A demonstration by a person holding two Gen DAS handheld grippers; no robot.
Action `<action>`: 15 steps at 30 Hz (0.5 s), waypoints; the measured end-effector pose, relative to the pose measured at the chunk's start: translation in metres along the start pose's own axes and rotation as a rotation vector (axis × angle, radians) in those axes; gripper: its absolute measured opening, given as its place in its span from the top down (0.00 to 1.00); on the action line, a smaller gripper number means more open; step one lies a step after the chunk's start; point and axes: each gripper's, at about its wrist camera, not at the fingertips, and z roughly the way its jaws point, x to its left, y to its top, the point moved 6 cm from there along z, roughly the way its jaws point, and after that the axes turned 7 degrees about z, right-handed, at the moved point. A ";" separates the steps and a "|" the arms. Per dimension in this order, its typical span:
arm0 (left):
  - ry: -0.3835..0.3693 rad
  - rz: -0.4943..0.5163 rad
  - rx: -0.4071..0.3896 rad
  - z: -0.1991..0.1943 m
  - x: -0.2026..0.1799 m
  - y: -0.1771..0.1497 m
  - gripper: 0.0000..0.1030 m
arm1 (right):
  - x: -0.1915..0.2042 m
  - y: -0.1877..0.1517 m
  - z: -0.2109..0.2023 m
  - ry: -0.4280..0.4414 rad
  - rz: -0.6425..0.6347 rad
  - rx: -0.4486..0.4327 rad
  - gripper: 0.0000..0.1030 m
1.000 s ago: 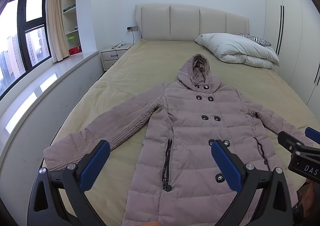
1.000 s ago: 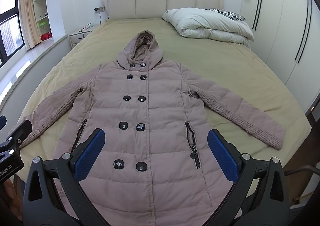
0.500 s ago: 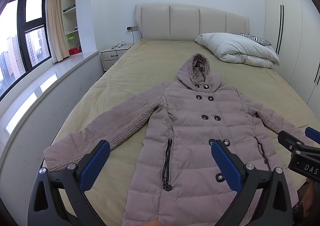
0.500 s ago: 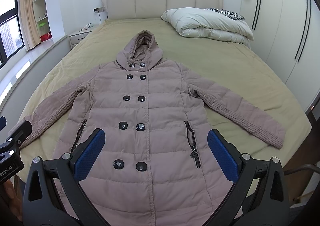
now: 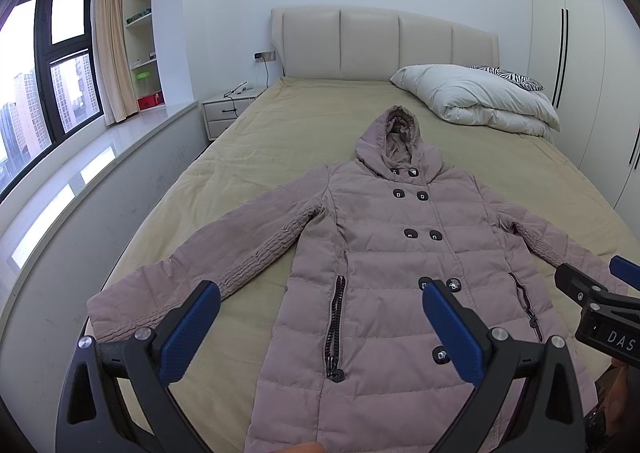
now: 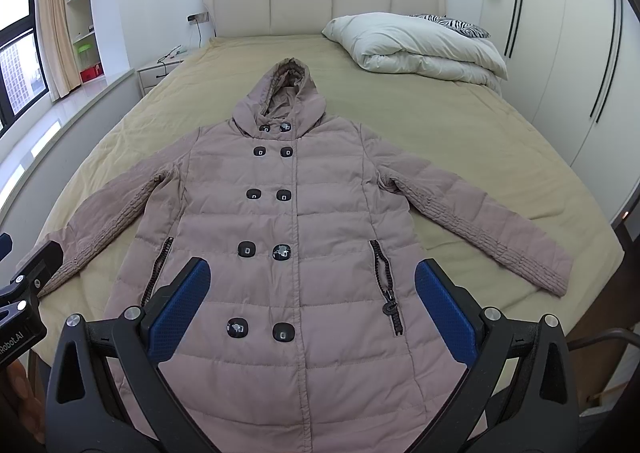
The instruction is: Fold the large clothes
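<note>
A long dusty-pink hooded down coat [image 5: 400, 253] [image 6: 296, 221] lies flat and face up on the bed, buttoned, with both sleeves spread outward and the hood toward the headboard. My left gripper [image 5: 320, 333] hovers above the coat's lower left part, open, nothing between its blue pads. My right gripper [image 6: 312, 309] hovers above the hem near the bottom buttons, also open and holding nothing. Each gripper shows at the edge of the other's view. The coat's hem is hidden under the gripper frames.
The bed [image 5: 280, 141] has a tan cover and a padded headboard [image 6: 320, 1]. A white folded duvet [image 6: 416, 45] and a zebra pillow lie at its far right. A nightstand [image 5: 228, 113] and window ledge stand left, wardrobes [image 6: 560, 53] right.
</note>
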 end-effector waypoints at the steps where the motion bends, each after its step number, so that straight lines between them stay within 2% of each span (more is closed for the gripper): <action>1: 0.000 0.000 0.001 0.000 0.000 0.000 0.00 | 0.000 0.000 0.000 0.000 0.000 0.000 0.00; 15: 0.001 0.001 0.001 0.000 0.000 0.000 0.00 | 0.001 -0.002 0.002 0.000 0.002 0.003 0.00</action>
